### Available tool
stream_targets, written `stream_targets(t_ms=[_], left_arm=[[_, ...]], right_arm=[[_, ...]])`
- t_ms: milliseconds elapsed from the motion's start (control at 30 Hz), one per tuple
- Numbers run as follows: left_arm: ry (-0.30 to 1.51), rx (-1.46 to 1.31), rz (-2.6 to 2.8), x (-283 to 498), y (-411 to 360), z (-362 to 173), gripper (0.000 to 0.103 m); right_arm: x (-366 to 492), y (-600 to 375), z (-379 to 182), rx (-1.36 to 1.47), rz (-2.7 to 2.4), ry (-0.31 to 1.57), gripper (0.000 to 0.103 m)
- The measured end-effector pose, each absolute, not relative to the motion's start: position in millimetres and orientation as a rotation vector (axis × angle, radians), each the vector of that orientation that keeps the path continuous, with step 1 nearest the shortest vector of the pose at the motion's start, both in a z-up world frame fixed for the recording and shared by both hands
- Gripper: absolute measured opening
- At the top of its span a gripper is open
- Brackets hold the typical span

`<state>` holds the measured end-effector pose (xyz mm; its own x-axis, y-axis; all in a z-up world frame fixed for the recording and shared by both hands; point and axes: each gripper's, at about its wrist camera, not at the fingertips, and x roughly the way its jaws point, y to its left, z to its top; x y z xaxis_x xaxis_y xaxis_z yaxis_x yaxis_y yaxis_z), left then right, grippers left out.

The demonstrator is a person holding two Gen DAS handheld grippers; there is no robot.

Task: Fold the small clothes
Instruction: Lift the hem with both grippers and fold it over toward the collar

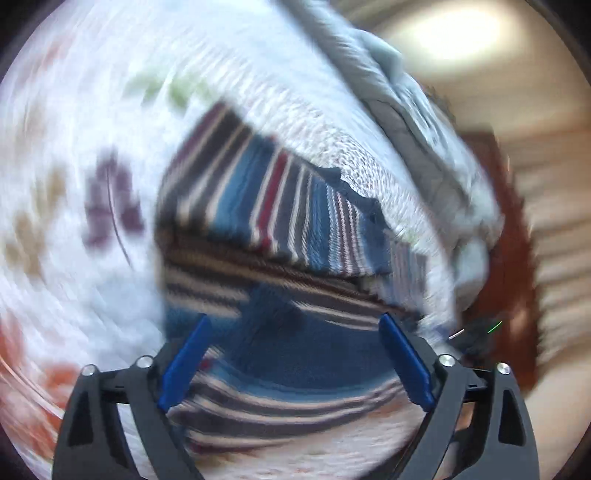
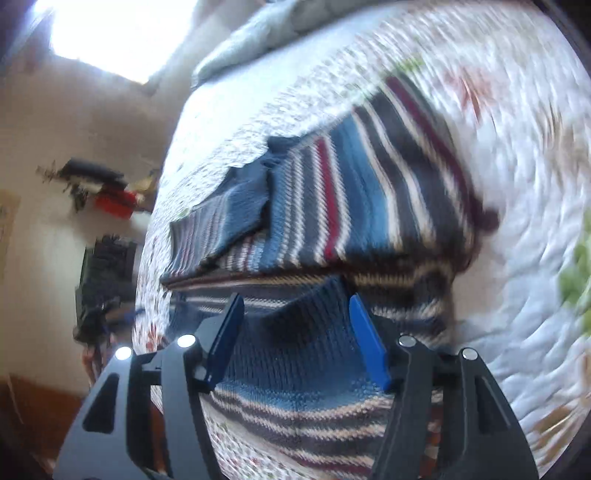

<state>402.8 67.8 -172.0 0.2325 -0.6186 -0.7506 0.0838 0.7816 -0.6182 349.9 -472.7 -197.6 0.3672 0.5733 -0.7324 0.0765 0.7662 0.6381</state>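
Observation:
A knitted sweater [image 1: 280, 206] with blue, navy, white and dark red stripes lies folded on a bed. My left gripper [image 1: 295, 319] hovers over its near edge, blue pads [image 1: 184, 362] spread wide and clear of the knit. In the right wrist view the same sweater [image 2: 351, 206] shows its collar toward the left. My right gripper [image 2: 295, 301] is open over the near blue band. A low ridge of knit lies between its fingers [image 2: 369, 343], and the pads do not press it. Both views are motion-blurred.
The bed carries a white quilted spread [image 1: 92, 110] [image 2: 517, 184] with flower prints. Grey-blue bedding [image 1: 406, 110] [image 2: 258, 29] is piled at its far end. Brown wooden furniture [image 1: 517, 240] stands beyond the bed's edge. Dark and red items [image 2: 107, 192] sit by the wall.

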Motion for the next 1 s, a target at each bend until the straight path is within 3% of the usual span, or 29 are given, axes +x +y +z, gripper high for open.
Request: stream_targets(t_ms=[133,367,667,833,900,933,1000], left_arm=[[1.315,-0.297,-0.627,413.1,38.0,-187.8,0.095],[1.384,-0.271,-0.737,429.8,22.6,-235.8,0.094],[1.39,-0.18,-0.817,435.3,9.4,-250.4,0.091],[1.389,-0.072,-0.861,424.9,-6.0,-254.9,0.081],[1.383,-0.042,-0.869,424.3,-9.3,-255.3,0.063],[1.381,-0.029,-0.866,424.4,-9.4,-254.3,0.059],[1.371,-0.021,-0.872,423.5,-10.7,-250.5,0.039]], right_arm=[[353.1,-476.5,-198.2,0.52,0.393,1.226,0.062],[361.0,-470.4,-236.5,0.51,0.495,1.281,0.06],[375.0,-457.9,-256.6,0.528,0.568,1.275,0.058],[368.2,-443.8,-254.0,0.484,0.639,1.294,0.055],[370.5,-443.1,-255.5,0.483,0.642,1.301,0.052],[372.3,-443.9,-255.8,0.492,0.644,1.304,0.046],[376.0,-446.2,-256.1,0.515,0.66,1.306,0.034]])
